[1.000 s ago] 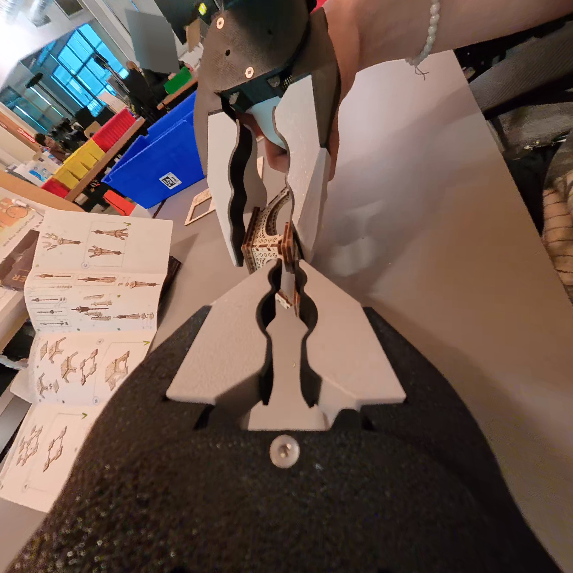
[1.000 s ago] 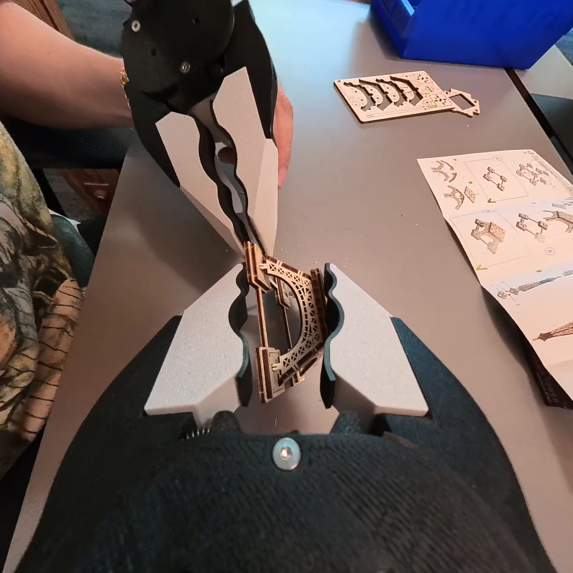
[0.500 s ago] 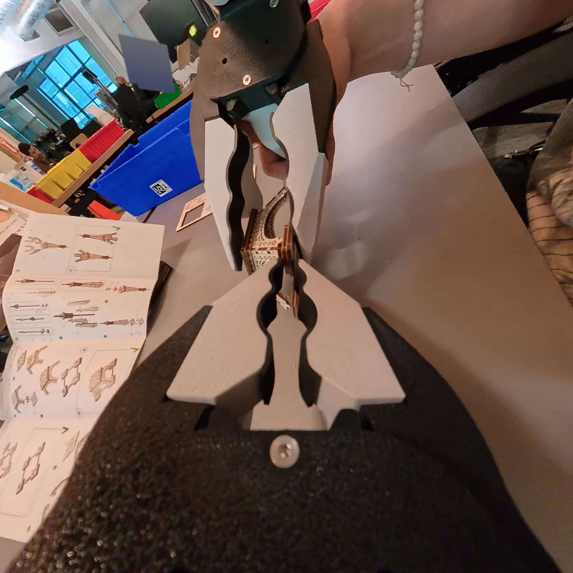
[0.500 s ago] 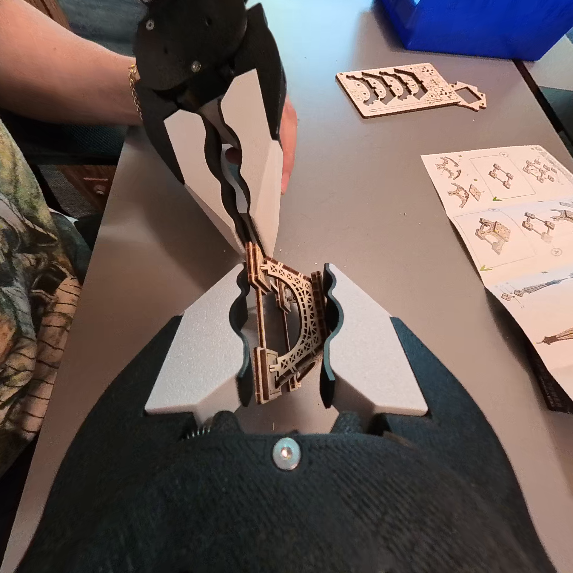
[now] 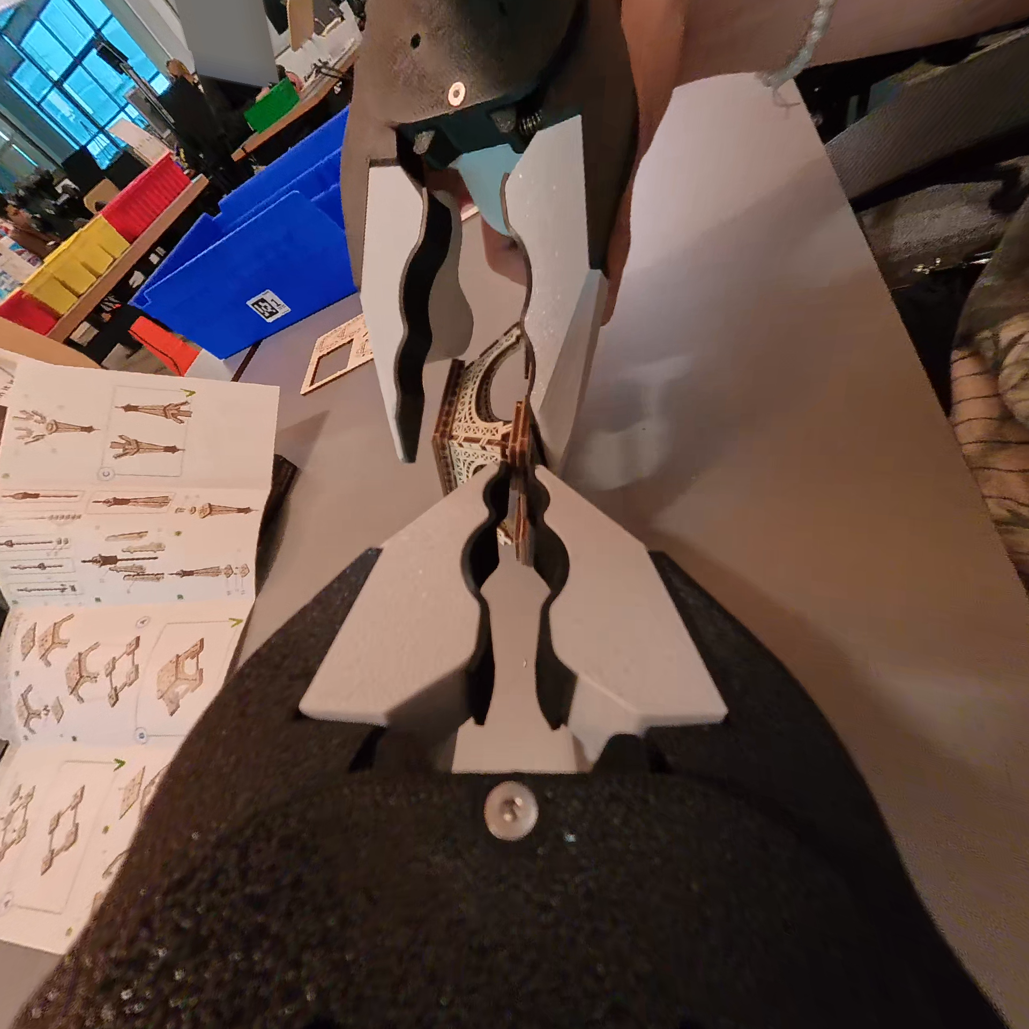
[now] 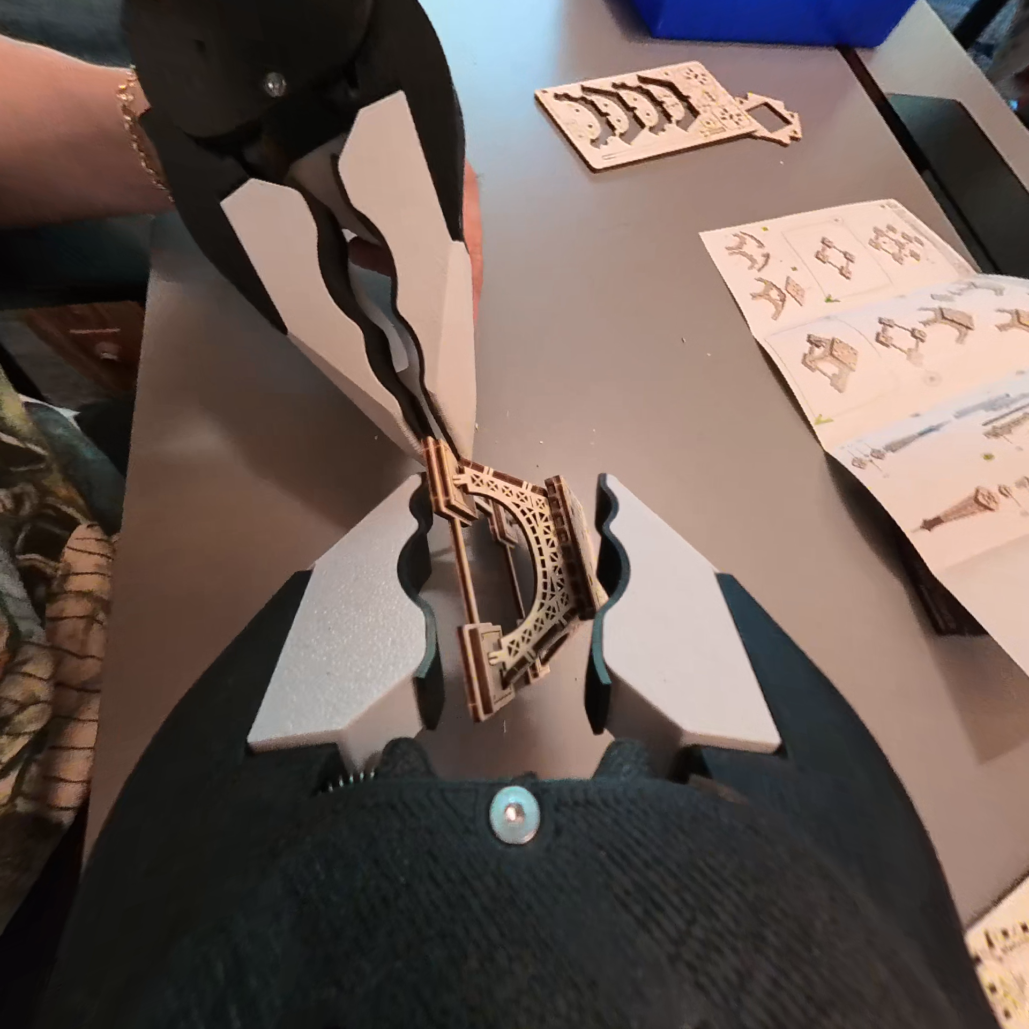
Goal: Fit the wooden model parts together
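A small wooden lattice arch model (image 6: 534, 557) hangs just above the grey table (image 6: 612, 334). My left gripper (image 5: 518, 473) is shut on one corner block of the model; in the right wrist view it reaches in from the upper left (image 6: 440, 440). My right gripper (image 6: 509, 490) is open, with its jaws on either side of the model: a clear gap on the left, the right pad close to the model or just touching it. In the left wrist view the right gripper (image 5: 479, 445) comes down from above around the model (image 5: 473, 429).
A flat wooden parts sheet (image 6: 668, 111) lies farther back on the table. A folded instruction sheet (image 6: 891, 362) lies to the right. A blue bin (image 5: 250, 267) stands at the table's far end. A person's arms and patterned clothing are along the near side.
My right gripper's jaws have spread apart and let go of the model. My left gripper still pinches the model's corner. Both grippers have drawn closer together.
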Motion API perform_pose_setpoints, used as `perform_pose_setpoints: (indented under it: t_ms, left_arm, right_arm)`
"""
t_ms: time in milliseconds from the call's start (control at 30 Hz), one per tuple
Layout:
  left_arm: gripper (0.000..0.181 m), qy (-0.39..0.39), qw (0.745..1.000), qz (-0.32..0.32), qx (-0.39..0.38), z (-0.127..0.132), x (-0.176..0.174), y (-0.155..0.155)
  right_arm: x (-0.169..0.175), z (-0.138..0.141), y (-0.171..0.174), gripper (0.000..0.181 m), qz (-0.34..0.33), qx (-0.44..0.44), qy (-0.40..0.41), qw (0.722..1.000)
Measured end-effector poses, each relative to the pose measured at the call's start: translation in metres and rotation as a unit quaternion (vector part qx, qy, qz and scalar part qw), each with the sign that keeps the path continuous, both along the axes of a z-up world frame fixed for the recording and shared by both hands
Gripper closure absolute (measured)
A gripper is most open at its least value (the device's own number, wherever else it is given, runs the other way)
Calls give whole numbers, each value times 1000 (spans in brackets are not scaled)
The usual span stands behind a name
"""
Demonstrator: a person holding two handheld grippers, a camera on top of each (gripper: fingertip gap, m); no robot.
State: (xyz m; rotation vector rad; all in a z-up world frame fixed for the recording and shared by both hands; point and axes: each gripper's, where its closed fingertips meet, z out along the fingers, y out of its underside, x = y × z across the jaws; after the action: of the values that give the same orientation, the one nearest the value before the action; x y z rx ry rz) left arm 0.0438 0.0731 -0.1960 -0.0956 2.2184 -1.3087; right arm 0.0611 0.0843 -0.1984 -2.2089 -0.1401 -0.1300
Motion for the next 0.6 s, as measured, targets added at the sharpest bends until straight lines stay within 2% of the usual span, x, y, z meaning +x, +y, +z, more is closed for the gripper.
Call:
perform_pose_setpoints:
  t_ms: [133, 333, 600]
  left_arm:
    - [178, -8, 1000, 10, 17, 1, 3, -1]
    - [178, -10, 999, 24, 31, 0, 6, -2]
    - [178, -12, 999, 10, 37, -3, 2, -3]
  right_arm:
    - [2, -1, -4, 130, -19, -12, 11, 1000]
    - [5, -2, -8, 131, -38, -44, 0, 998]
    - [2, -5, -6, 132, -5, -38, -7, 999]
